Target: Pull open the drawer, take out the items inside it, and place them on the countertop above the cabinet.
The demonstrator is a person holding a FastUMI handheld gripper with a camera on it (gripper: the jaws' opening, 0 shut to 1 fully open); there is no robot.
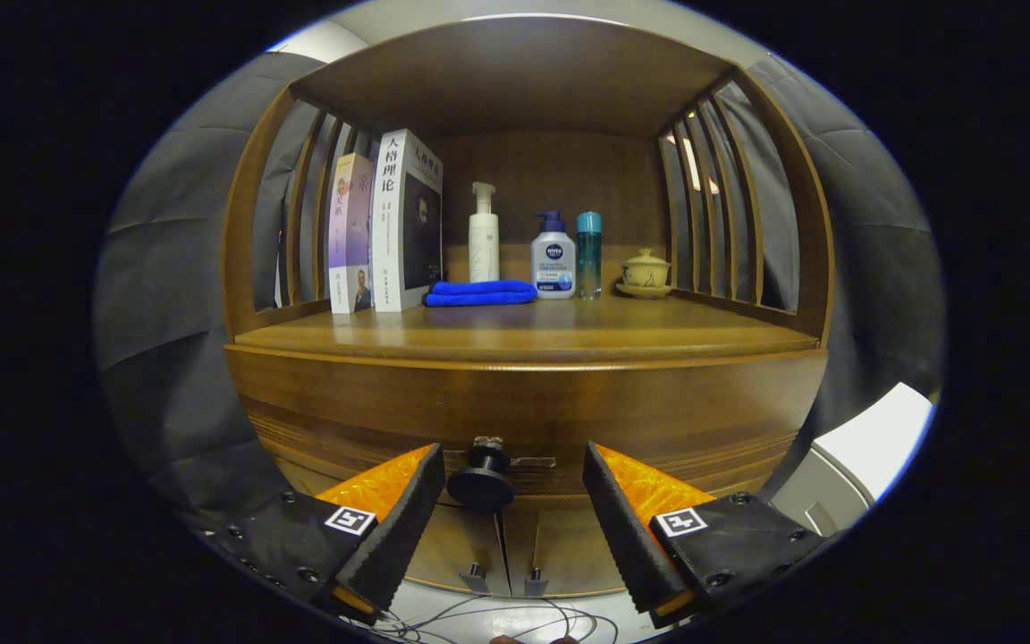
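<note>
Wooden cabinet point(524, 394) fills mid-frame, drawer point(524, 429) closed. Gripper point(510, 487) fingers apart, straddling the knob point(482, 483) at lower centre; nothing's out yet.

Bench point(533, 335): front strip bare ahead of blue towel point(481, 292); books point(385, 228), bottles point(555, 255), lidded cup point(645, 271) crowd rear; fingers point(417, 501) spread apart.

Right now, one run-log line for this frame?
gripper: open, straddling drawer knob | drawer: closed | countertop: items not yet placed
</note>
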